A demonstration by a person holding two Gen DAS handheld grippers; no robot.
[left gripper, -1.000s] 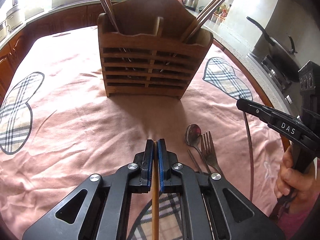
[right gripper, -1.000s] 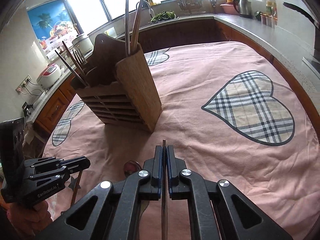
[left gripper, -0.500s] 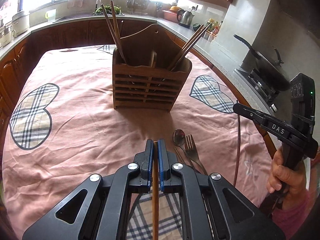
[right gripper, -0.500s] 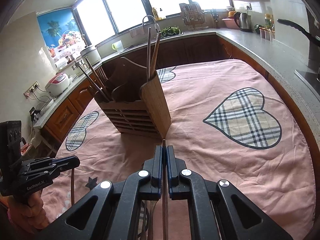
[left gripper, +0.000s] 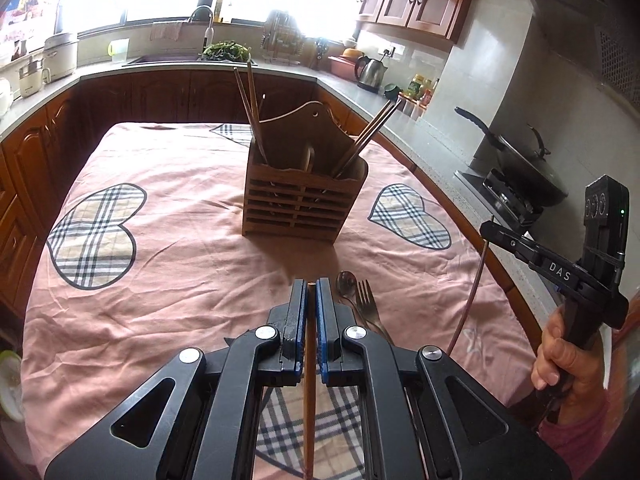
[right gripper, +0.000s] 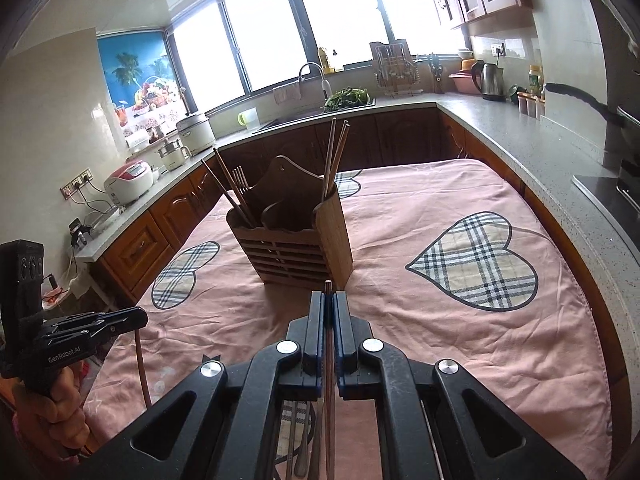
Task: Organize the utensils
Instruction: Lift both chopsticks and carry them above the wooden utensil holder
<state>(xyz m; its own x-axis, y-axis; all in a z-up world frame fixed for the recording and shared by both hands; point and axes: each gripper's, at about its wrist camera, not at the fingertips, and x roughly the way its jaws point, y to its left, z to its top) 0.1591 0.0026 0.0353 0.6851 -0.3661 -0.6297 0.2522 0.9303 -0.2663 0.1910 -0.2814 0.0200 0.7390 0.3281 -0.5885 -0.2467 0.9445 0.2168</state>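
Note:
A slatted wooden utensil holder (left gripper: 304, 204) stands mid-table, with chopsticks (left gripper: 250, 108) in its left and right compartments; it also shows in the right wrist view (right gripper: 296, 240). My left gripper (left gripper: 311, 292) is shut on a wooden chopstick (left gripper: 309, 380), held well above the table. My right gripper (right gripper: 329, 300) is shut on a thin chopstick (right gripper: 329, 392), also raised; it shows in the left wrist view (left gripper: 490, 230) with the stick hanging down. A spoon (left gripper: 346, 282) and a fork (left gripper: 366, 298) lie on the cloth below my left gripper.
The table wears a pink cloth with plaid hearts (left gripper: 96, 236). Kitchen counters surround it: a sink (right gripper: 320, 108), rice cookers (right gripper: 128, 180), a kettle (left gripper: 372, 72) and a wok on the stove (left gripper: 516, 160) at the right.
Both grippers have risen and pulled back from the holder, each still holding its chopstick. The holder looks smaller and farther, and more of the kitchen shows.

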